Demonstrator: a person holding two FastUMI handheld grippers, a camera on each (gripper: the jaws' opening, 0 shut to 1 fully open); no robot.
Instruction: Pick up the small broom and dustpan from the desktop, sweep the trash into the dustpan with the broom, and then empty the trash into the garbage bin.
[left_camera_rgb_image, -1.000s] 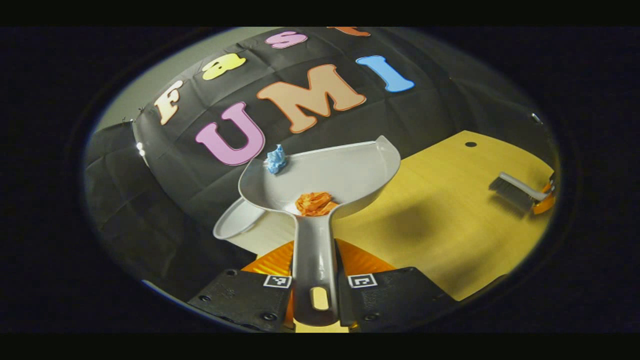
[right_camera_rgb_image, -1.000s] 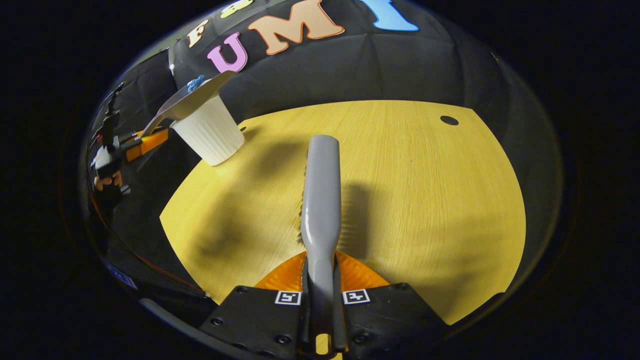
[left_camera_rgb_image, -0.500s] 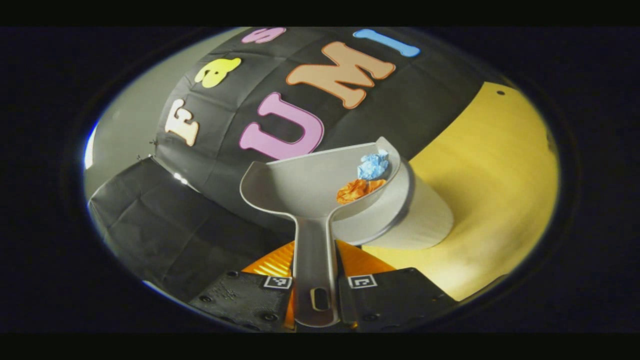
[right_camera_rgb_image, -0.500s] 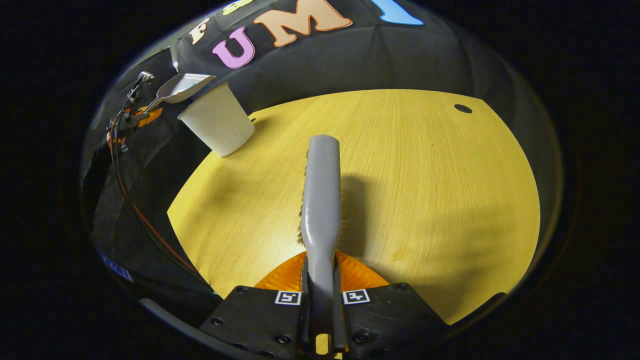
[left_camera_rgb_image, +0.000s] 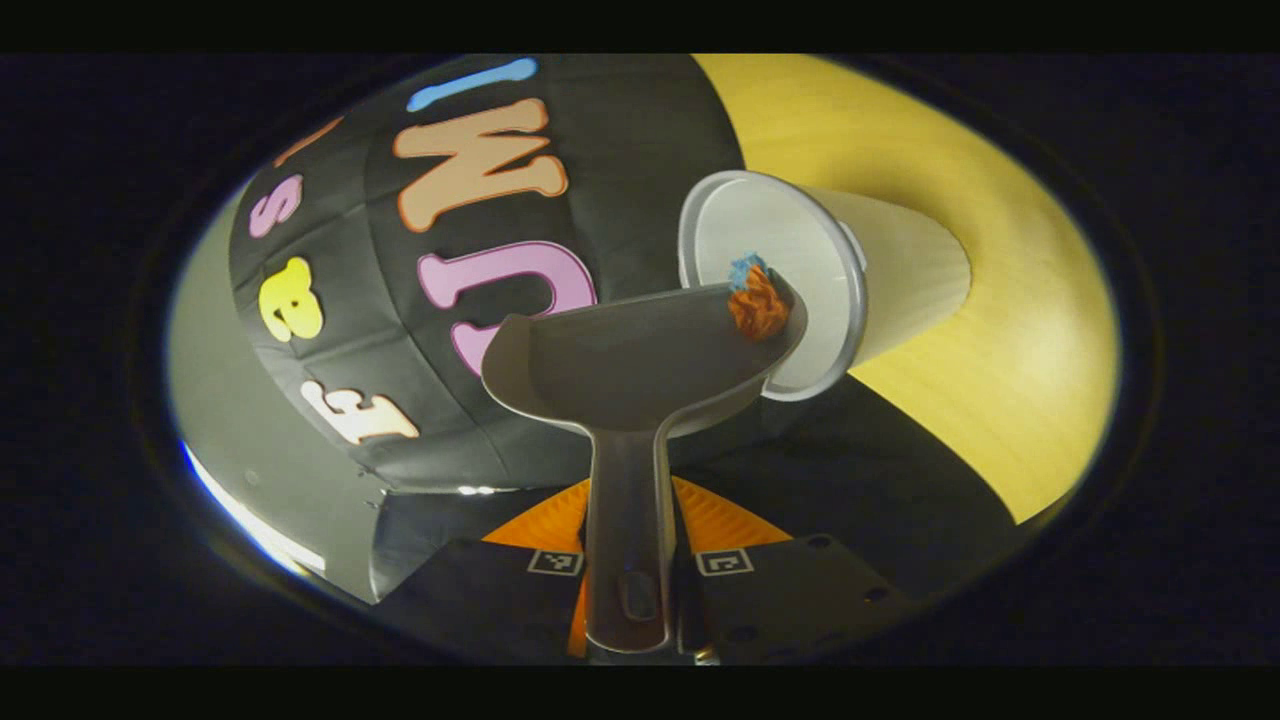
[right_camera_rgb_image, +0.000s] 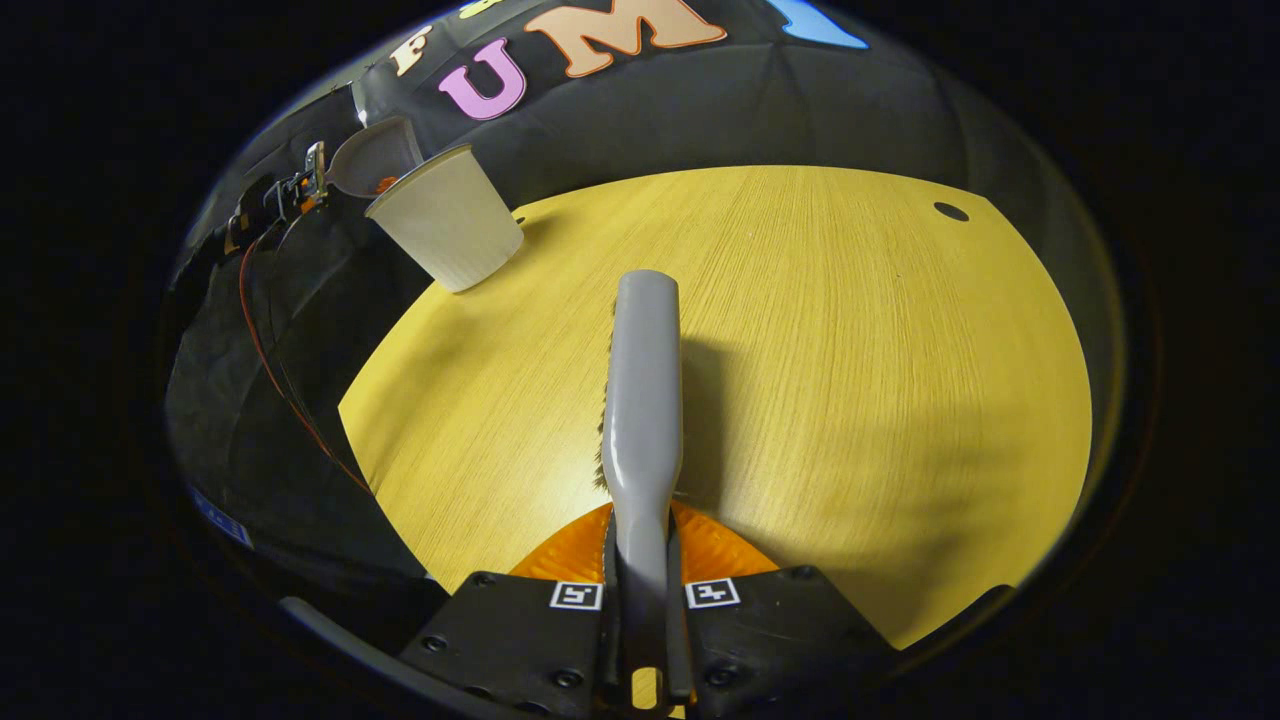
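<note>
Your table (right_camera_rgb_image: 800, 330) is the largest item: a yellow wood-grain top, with a small dark hole (right_camera_rgb_image: 950, 211) near its far right edge.

The bin (right_camera_rgb_image: 448, 232), a pale ribbed tub, stands upright at the table's far left corner. In the left gripper view the bin (left_camera_rgb_image: 900, 275) shows its open mouth, and the scene appears rolled sideways.

Your dustpan (left_camera_rgb_image: 630, 360) is grey and tilted so that one front corner sits over the bin's rim. In the right gripper view the dustpan (right_camera_rgb_image: 375, 160) hangs just left of the bin's mouth, touching or nearly touching the rim; I cannot tell which.

Your broom (right_camera_rgb_image: 642, 400) points away from you over the middle of the table, bristles on its left side. Whether the bristles touch the table cannot be told.

Your left gripper (left_camera_rgb_image: 628, 575) has both fingers pressed on the dustpan's handle. Seen from the right gripper view, the left gripper (right_camera_rgb_image: 285, 195) sits left of the bin, off the table's edge.

Your right gripper (right_camera_rgb_image: 640, 600) pinches the broom's handle between both fingers.

The trash: an orange paper wad (left_camera_rgb_image: 758, 310) and a smaller blue wad (left_camera_rgb_image: 745, 268) lie together in the dustpan's lowered corner, at the bin's mouth.
</note>
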